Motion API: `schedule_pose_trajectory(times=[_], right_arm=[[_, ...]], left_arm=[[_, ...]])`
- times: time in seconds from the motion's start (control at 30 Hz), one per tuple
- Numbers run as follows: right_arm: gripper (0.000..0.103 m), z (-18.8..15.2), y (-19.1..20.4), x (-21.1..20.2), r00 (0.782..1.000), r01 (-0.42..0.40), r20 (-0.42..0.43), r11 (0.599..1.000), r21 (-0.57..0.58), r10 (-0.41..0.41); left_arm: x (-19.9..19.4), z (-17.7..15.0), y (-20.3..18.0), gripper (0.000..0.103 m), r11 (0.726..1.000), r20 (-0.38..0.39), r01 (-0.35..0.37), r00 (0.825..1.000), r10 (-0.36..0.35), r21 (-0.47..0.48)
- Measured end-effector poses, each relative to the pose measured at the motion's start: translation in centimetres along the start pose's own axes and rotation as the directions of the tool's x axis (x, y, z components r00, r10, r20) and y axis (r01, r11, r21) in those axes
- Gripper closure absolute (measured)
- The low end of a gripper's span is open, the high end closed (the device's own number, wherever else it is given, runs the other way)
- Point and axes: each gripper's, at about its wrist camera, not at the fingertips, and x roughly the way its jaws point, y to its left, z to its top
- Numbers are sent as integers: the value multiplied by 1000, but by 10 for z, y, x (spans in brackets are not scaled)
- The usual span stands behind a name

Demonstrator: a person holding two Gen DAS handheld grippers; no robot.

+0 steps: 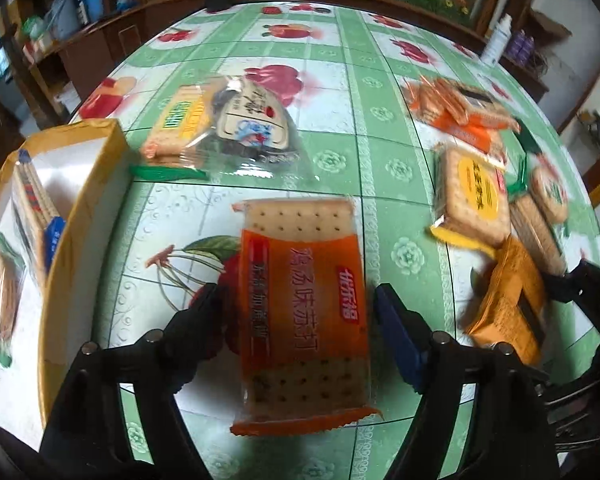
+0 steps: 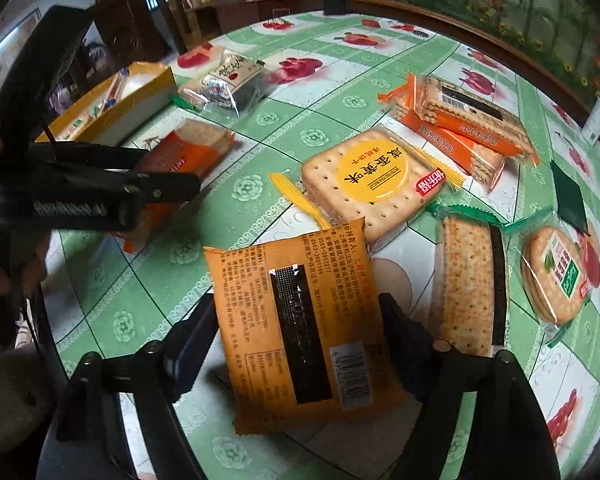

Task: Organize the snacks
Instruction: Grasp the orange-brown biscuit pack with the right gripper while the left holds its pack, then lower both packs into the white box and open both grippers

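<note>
Tools: left tool [image 1: 296, 312] straddles orange cracker pack [image 1: 304, 312], unpinched; right tool [image 2: 300, 344] likewise astride yellow packet [image 2: 300, 328].
Risk: slick wrappers may slip at closing.

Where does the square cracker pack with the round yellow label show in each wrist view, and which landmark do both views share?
Left wrist view: the yellow-label pack lies at the right, beyond the right gripper's orange pack.
Right wrist view: it sits near the centre, just past that orange pack.
Shared landmark: the yellow box, at the left edge in both.
</note>
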Motion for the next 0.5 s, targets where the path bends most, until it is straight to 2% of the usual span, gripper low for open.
schedule_pose_trajectory(times=[0.03, 0.07, 0.2, 0.5], right_arm=[[29, -2, 2, -1, 1000, 3, 4, 1000, 4, -3], [29, -3, 3, -2, 1000, 11, 7, 1000, 7, -11], [30, -7, 8, -15, 999, 26, 47, 999, 23, -27], [29, 12, 21, -41, 992, 20, 128, 999, 40, -25]], left_arm=[[-1, 0, -1, 47, 1000, 19, -15, 1000, 15, 12], [-1, 0, -3, 47, 999, 25, -27, 999, 26, 23], [-7, -1, 2, 47, 999, 19, 37, 999, -38, 7], [-58, -5, 15, 47, 999, 119, 37, 992, -38, 16]])
